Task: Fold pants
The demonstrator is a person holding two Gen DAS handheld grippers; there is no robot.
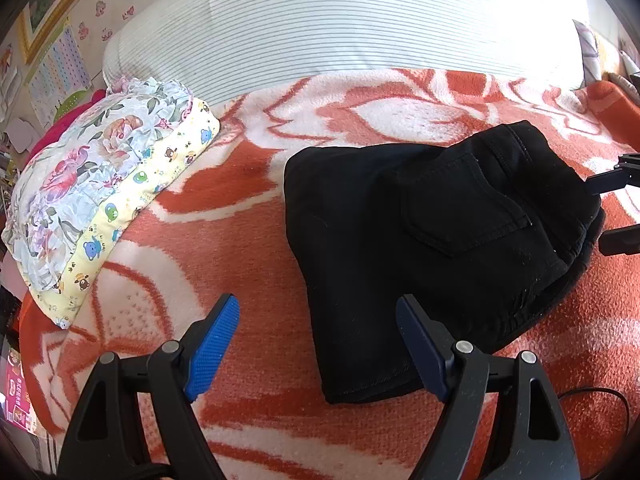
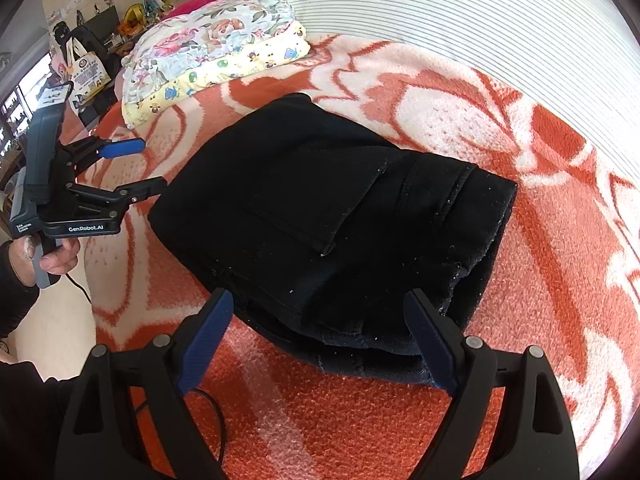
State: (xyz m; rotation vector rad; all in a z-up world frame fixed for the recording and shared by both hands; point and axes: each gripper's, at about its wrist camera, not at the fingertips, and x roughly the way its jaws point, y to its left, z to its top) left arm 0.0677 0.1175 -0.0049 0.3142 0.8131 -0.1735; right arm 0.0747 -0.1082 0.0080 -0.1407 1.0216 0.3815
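Black pants [image 1: 432, 240] lie folded into a compact bundle on the orange and white blanket [image 1: 248, 216], back pocket facing up. They also show in the right wrist view [image 2: 320, 220]. My left gripper [image 1: 318, 344] is open and empty, hovering just off the bundle's near left edge. It also shows from the side in the right wrist view [image 2: 148, 166], held by a hand. My right gripper [image 2: 318, 340] is open and empty, its jaws spread over the bundle's near edge. Its fingertips [image 1: 616, 180] show at the right edge of the left wrist view.
A stack of folded floral and cartoon-print clothes [image 1: 96, 184] lies at the blanket's left end, also in the right wrist view [image 2: 208, 60]. A striped white pillow [image 1: 320, 32] lies behind. A black cable [image 2: 208, 412] runs along the blanket. Room clutter [image 2: 84, 60] stands beyond the bed.
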